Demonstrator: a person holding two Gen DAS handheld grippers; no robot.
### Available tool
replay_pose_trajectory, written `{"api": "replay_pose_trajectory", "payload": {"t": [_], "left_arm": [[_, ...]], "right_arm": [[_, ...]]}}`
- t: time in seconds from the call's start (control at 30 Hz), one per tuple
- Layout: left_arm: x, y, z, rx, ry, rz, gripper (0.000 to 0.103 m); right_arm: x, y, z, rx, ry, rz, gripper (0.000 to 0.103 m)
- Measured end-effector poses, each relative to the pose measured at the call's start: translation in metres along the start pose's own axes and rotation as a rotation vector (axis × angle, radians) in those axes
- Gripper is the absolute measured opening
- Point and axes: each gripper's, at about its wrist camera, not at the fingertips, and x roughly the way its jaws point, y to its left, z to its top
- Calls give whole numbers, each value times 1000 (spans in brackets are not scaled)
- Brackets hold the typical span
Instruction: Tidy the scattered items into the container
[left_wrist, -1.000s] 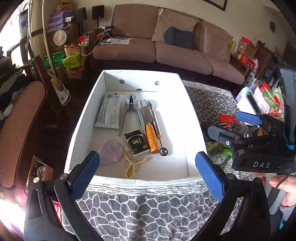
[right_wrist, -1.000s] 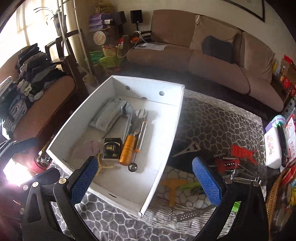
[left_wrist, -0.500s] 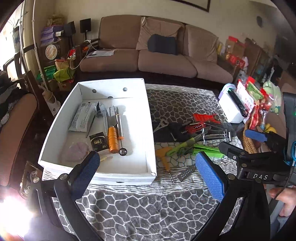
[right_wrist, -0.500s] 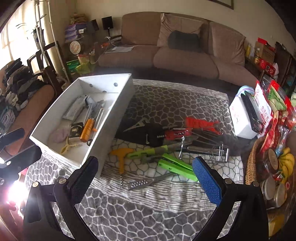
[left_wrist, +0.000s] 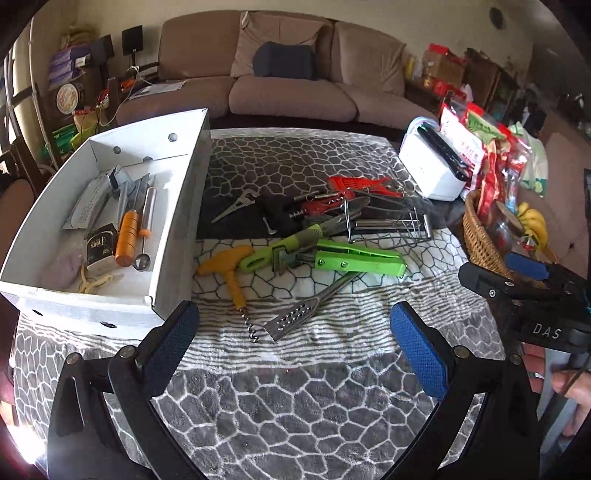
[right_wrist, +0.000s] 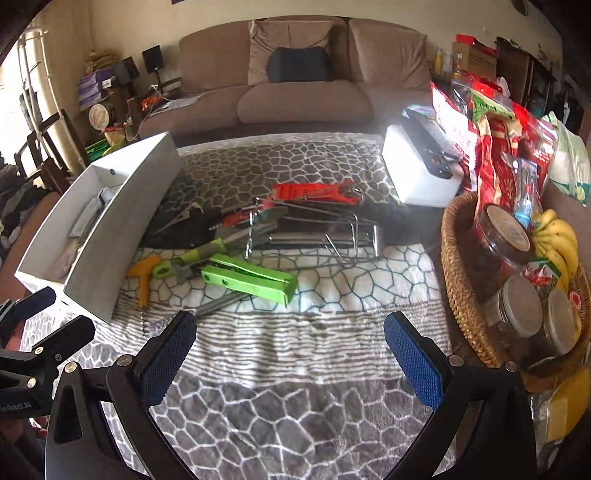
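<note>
From the left wrist, the left gripper (left_wrist: 293, 341) hangs spread wide and empty above the patterned cloth (left_wrist: 295, 398). The white box (left_wrist: 173, 236) sits to its left (already holding several tools), with the yellow corkscrew (left_wrist: 229, 269) and green clip (left_wrist: 360, 257) scattered just beside it.

From the right wrist, the right gripper (right_wrist: 290, 350) likewise gapes empty, a wicker basket (right_wrist: 458, 295) to its right.

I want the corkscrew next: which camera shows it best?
The left wrist view. The yellow-handled corkscrew lies there in full, from handle to spiral tip, beside the white box. The right wrist view shows only its yellow handle; its spiral is too blurred to make out.
</note>
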Motion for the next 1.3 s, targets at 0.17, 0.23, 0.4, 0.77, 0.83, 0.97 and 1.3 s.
{"api": "replay_pose_trajectory", "payload": {"t": [0.17, 0.23, 0.4, 0.77, 0.83, 0.97, 1.3], "left_arm": [[37, -16, -27, -5, 31, 10, 103], [50, -22, -37, -5, 40, 19, 103], [80, -26, -56, -11, 58, 68, 103], [113, -22, -66, 1, 91, 91, 103], [116, -24, -67, 3, 93, 98, 103], [118, -26, -69, -4, 76, 119, 103], [120, -27, -68, -22, 69, 143, 103]], "right_arm": [[28, -16, -27, -15, 15, -25, 103], [41, -21, -36, -14, 31, -22, 103], [68, -26, -54, -14, 47, -29, 103], [91, -36, -69, 5, 29, -36, 103], [94, -37, -71, 13, 32, -36, 103], [99, -40, -76, 38, 30, -39, 103], [103, -34, -77, 6, 44, -80, 103]]}}
